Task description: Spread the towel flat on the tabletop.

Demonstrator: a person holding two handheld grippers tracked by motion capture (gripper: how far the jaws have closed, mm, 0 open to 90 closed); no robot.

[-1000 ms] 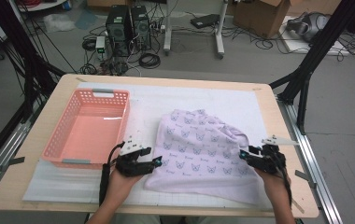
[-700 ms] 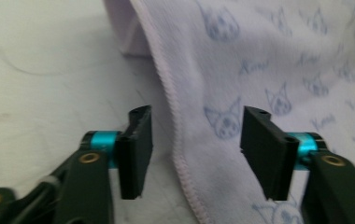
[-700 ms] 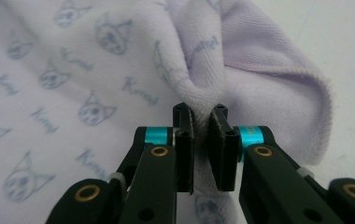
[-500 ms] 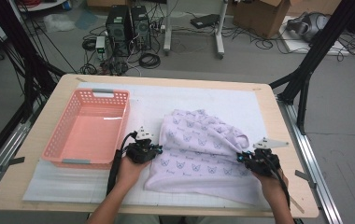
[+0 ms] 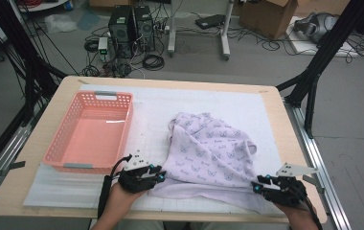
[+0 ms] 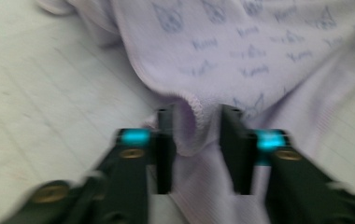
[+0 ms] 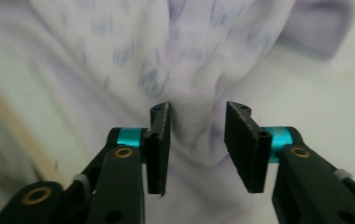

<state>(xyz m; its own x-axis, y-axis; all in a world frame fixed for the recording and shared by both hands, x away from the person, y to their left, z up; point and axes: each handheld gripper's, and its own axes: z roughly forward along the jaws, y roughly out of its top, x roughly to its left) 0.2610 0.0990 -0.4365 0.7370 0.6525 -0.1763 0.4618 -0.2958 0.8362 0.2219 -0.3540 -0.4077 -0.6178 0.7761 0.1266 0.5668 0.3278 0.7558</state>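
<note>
A lilac garment [image 5: 213,153] with a small printed pattern lies spread on the white mat [image 5: 218,100]. My left gripper [image 5: 157,175] is at its near left corner. In the left gripper view the jaws [image 6: 196,116] stand apart, with the garment's [image 6: 241,51] rolled hem loose between them. My right gripper [image 5: 259,184] is at the near right corner. There too the jaws [image 7: 197,112] are apart over a soft fold of the cloth [image 7: 119,56], not pinching it. Both pairs of jaws have just been opening.
An empty pink plastic basket [image 5: 106,94] stands on the mat to the left of the garment. The wooden table's right edge [image 5: 292,143] runs close beside my right hand. Computers, cables and boxes lie on the floor beyond the table.
Both hands have drawn back toward the table's near edge. The garment's front hem came with them, so the cloth now lies flatter and more stretched out.
</note>
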